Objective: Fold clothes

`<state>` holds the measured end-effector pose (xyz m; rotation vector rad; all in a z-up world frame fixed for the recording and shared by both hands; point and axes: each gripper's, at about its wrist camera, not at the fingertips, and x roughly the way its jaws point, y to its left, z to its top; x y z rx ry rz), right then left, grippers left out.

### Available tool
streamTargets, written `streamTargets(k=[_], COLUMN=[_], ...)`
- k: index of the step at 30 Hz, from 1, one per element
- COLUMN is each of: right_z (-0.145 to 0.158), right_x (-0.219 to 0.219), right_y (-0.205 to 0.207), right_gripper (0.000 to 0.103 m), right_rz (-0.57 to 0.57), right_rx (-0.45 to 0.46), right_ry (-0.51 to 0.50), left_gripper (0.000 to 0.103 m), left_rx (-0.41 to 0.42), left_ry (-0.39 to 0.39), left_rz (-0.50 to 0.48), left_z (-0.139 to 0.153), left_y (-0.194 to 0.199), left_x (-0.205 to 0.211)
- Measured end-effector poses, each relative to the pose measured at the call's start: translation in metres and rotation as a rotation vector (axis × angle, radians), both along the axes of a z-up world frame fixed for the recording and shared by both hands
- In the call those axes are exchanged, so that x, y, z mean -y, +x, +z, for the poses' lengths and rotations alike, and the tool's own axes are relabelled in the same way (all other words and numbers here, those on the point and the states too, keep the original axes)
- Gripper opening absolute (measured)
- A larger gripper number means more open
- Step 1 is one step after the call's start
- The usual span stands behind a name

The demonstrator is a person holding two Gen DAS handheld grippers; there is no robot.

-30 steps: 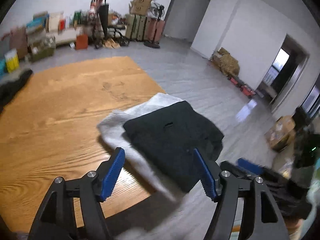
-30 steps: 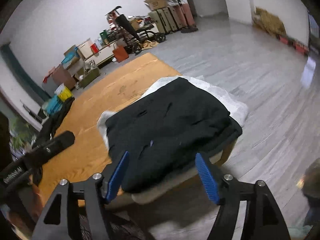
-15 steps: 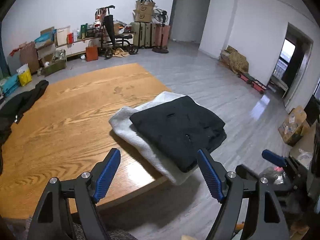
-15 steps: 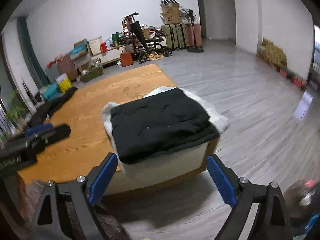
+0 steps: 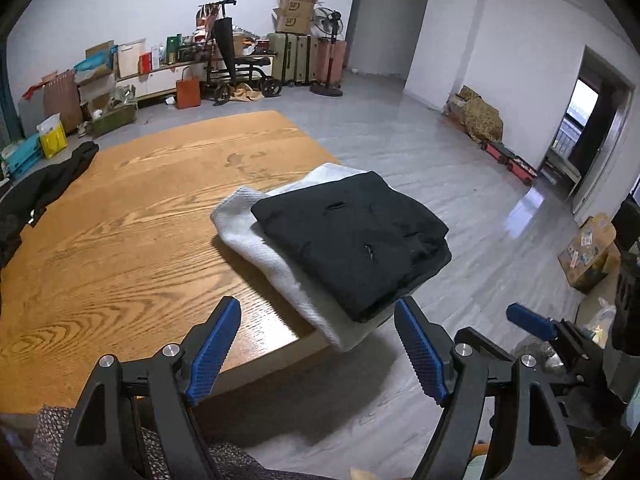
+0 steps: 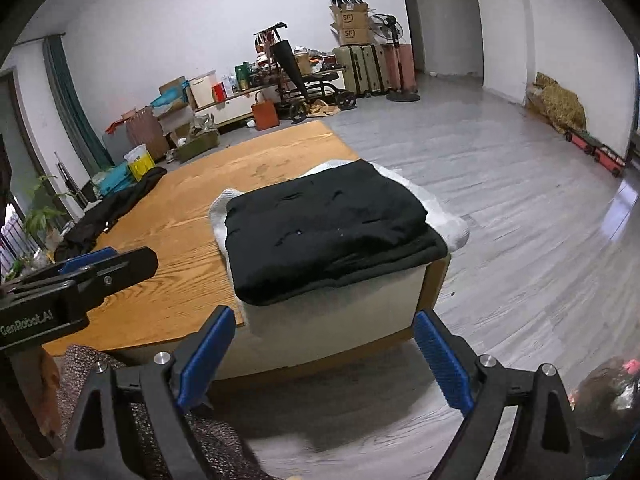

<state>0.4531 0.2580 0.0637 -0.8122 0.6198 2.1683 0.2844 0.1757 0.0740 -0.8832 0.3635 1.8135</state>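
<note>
Wooden surface [image 5: 120,240] fills the left wrist view, and at its corner toward 3 o'clock sits the stack: white garment [image 5: 256,236] underneath, folded black garment [image 5: 352,236] squarely on top, white edge drooping over the rim. A loose dark garment [image 5: 40,192] lies far off at 9 o'clock. Left gripper [image 5: 318,354] hangs short of the stack, fingers released and spread wide, nothing between them. Right gripper [image 6: 320,360] too (same story, fingers wide, empty), facing the black garment at 12 o'clock.

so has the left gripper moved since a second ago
Yes. The left gripper has backed away from the folded black garment: its open jaws flanked it before and now sit short of the table edge, holding nothing.
</note>
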Motion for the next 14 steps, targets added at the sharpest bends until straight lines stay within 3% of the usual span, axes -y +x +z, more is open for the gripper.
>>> streamTargets(k=[14], right_z=[-0.011], right_x=[0.003], right_y=[0.000], right_gripper=[0.093], right_rz=[0.007], right_rx=[0.003], right_ry=[-0.043], left_gripper=[0.080], left_rx=[-0.006], left_ry=[0.025], left_rz=[-0.002], left_z=[0.004], left_y=[0.001], left_x=[0.003])
